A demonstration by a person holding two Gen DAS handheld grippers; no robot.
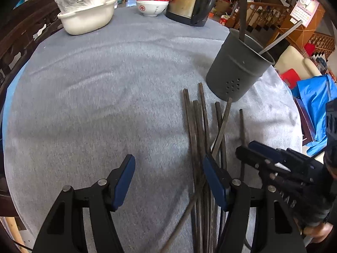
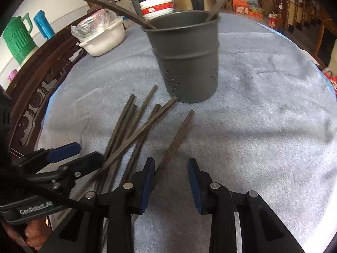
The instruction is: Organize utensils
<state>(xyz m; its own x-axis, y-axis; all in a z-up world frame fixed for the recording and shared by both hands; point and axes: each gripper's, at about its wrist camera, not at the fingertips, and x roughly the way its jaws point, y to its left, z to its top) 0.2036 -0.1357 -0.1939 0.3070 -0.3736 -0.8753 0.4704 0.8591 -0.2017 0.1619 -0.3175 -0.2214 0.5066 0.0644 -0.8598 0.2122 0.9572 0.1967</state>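
Several dark chopsticks [image 1: 200, 130] lie in a loose pile on the grey cloth, also in the right wrist view [image 2: 134, 130]. A grey perforated utensil holder [image 1: 238, 67] stands upright just beyond them and holds two sticks; it also shows in the right wrist view [image 2: 187, 61]. My left gripper [image 1: 168, 168] is open and empty, its right finger over the pile. My right gripper [image 2: 171, 168] is open and empty, with one separate chopstick [image 2: 174, 139] by its left finger. The right gripper also shows in the left wrist view [image 1: 250, 149], and the left gripper in the right wrist view [image 2: 84, 151].
A white tub [image 1: 88, 16] with a plastic-wrapped bowl, stacked red-and-white bowls [image 1: 152, 0] and a kettle [image 1: 191, 2] stand at the table's far edge. A carved dark wood chair back [image 2: 42, 88] runs along the left. The grey cloth [image 1: 94, 94] covers the round table.
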